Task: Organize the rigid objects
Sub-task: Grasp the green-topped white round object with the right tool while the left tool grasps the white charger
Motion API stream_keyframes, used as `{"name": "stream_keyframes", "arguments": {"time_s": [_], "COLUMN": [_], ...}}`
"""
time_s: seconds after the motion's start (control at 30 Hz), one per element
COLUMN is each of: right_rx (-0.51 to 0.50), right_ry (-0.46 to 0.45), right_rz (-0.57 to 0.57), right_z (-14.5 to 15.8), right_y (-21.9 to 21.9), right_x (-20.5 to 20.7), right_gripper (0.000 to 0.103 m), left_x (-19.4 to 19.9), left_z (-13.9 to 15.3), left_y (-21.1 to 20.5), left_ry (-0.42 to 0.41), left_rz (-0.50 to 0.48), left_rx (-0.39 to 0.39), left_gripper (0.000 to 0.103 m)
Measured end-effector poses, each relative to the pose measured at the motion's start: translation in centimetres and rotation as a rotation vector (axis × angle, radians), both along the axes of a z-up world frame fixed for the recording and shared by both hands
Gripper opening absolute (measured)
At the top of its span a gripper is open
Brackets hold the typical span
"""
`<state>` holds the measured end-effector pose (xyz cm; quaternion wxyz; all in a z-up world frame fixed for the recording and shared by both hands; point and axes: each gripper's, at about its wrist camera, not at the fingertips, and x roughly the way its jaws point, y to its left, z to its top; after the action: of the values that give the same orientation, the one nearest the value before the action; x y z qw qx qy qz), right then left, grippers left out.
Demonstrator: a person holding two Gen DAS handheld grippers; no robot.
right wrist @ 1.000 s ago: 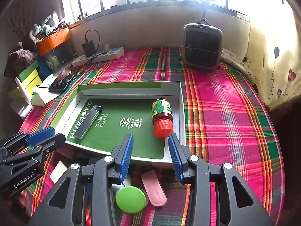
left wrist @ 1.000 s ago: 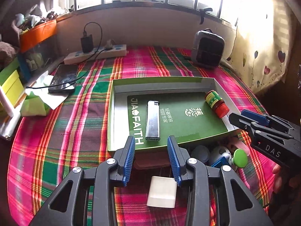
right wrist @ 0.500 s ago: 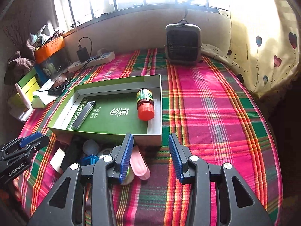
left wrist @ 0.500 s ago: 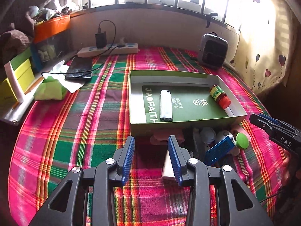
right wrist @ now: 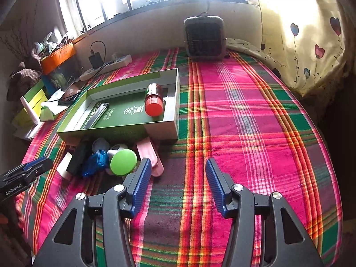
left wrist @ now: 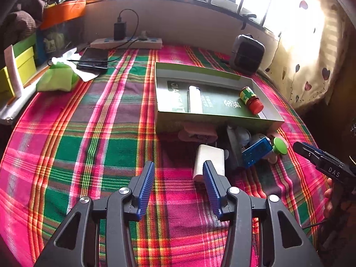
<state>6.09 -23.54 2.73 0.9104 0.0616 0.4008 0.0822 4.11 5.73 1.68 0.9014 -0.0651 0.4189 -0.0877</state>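
Note:
A green box (left wrist: 218,120) holds a silver lighter (left wrist: 194,99) and a red-capped bottle (left wrist: 251,99). A heap lies on the cloth in front of it: a white block (left wrist: 210,160), a blue piece (left wrist: 257,152), a green-capped item (left wrist: 280,145) and a pink piece (left wrist: 200,131). My left gripper (left wrist: 179,166) hovers short of the heap. Its jaws are opening, empty, with the white block just past the right fingertip. My right gripper (right wrist: 178,164) is also opening and empty, with the green-capped item (right wrist: 123,162) and pink piece (right wrist: 149,155) beside its left finger. The box (right wrist: 162,131) lies beyond.
A plaid cloth (right wrist: 244,122) covers the round table. A grey heater (right wrist: 204,37) stands at the back. A power strip (left wrist: 126,43), a phone (left wrist: 93,57), a green tissue pack (left wrist: 57,77) and yellow boxes (left wrist: 20,66) crowd the left side. A curtain hangs on the right.
Both grippers have drawn back from the box, so the heap now lies ahead of them. Both pairs of jaws stand wider apart. The left gripper's view has swung left.

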Motion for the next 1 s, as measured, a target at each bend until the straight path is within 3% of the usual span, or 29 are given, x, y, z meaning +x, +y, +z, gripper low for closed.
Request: {"name": "stream_keyframes", "arguments": {"time_s": [0.43,1.0], "right_rx": [0.008,0.004], "right_ry": [-0.009,0.016], "right_rz": [0.136,0.17], "right_z": [-0.2,-0.9], "right_y": [3.8,5.1], "right_x": [0.0,1.3], "right_gripper": [0.052,0.052], "left_x": [0.2,1.7], "left_z": [-0.8,-1.2], "left_y": [-1.7,-3.0], "left_ry": [0.029,0.039], "left_rz": [-0.077,-0.098], "left_rx": [-0.044,0.023], "left_gripper": [0.045,0.045]}}
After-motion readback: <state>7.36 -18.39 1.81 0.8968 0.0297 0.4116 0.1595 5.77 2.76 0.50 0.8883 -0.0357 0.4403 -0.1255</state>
